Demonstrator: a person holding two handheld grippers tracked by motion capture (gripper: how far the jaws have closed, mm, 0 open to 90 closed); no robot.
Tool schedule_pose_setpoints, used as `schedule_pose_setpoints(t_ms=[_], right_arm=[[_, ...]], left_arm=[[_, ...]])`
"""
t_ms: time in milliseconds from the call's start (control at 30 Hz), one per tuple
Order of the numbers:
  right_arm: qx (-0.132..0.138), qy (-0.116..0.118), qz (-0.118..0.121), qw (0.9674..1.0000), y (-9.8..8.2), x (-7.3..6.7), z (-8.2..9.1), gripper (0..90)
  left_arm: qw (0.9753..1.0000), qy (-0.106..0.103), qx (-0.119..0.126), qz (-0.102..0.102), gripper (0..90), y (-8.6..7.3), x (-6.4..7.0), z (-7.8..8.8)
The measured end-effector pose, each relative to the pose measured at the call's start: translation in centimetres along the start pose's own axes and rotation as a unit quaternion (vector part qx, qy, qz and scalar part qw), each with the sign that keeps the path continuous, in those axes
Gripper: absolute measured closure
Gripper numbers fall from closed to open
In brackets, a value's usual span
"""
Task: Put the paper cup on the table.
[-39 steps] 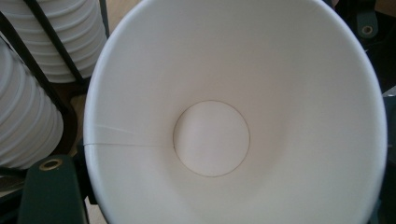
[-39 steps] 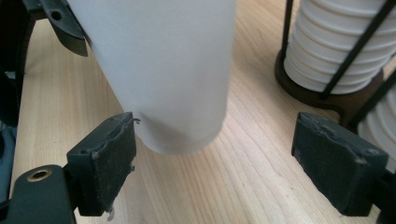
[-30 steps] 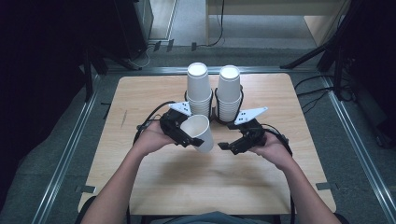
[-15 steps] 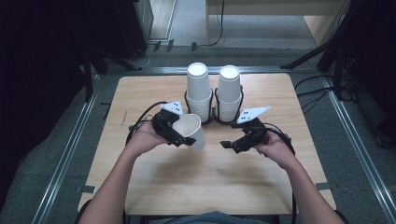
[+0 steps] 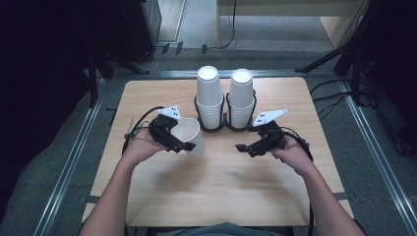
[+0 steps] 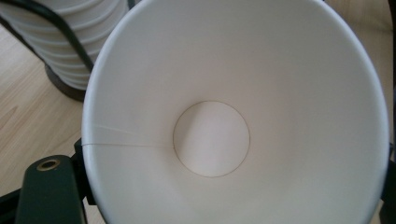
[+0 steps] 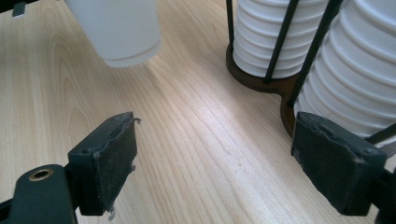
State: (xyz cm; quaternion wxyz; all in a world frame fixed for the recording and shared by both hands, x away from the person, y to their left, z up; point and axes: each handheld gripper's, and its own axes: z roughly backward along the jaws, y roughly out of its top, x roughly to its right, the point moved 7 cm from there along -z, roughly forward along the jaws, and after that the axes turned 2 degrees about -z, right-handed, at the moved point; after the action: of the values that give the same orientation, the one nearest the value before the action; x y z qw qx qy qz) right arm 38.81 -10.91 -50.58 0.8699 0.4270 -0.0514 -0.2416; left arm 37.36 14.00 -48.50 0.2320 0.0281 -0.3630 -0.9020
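Observation:
A white paper cup (image 5: 189,132) lies tilted in my left gripper (image 5: 187,142), which is shut on its wall just above the table. In the left gripper view I look straight into the cup's mouth (image 6: 233,116), with the black jaws at either side of it. My right gripper (image 5: 244,146) hovers to the right of the cup, open and empty. In the right gripper view its pads (image 7: 109,158) stand wide apart over bare wood, and the cup's base (image 7: 119,28) shows at the top left.
Two tall stacks of white paper cups (image 5: 209,96) (image 5: 241,98) stand in a black wire holder (image 5: 226,123) at the back middle of the wooden table (image 5: 221,191). The same stacks (image 7: 359,70) are close to my right gripper. Cables trail from both grippers.
My left gripper has carried the cup leftward, away from the right gripper and the stacks. The right gripper has stayed about where it was, open.

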Motion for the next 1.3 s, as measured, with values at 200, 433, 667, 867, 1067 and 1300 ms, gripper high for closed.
schedule_pose_setpoints(t_ms=[200,433,667,867,1067,1300], right_arm=[[-0.003,-0.002,-0.007,1.0,-0.2,0.7,-0.1,14.8],[-0.001,-0.006,-0.012,0.9999,-0.2,1.3,0.0,14.8],[-0.001,-0.007,-0.015,0.9999,-0.2,1.6,0.0,14.8],[-0.002,-0.006,-0.015,0.9999,-0.2,1.6,-0.1,14.8],[-0.006,-0.007,-0.014,0.9999,-0.5,1.8,0.0,14.8],[-0.012,-0.013,-0.007,0.9998,-0.7,1.7,0.0,14.8]], left_arm=[[0.9998,0.012,0.009,0.016,14.8,-0.8,-0.8,1.1],[0.999,0.028,0.009,0.032,14.6,-1.9,-1.9,1.8],[0.9973,0.055,0.004,0.049,14.2,-3.1,-3.4,2.3],[0.9952,0.074,-0.001,0.063,13.7,-4.0,-4.6,2.8],[0.994,0.083,-0.003,0.071,13.7,-4.5,-5.6,2.9],[0.9906,0.102,-0.007,0.091,13.3,-5.5,-7.3,2.9]])
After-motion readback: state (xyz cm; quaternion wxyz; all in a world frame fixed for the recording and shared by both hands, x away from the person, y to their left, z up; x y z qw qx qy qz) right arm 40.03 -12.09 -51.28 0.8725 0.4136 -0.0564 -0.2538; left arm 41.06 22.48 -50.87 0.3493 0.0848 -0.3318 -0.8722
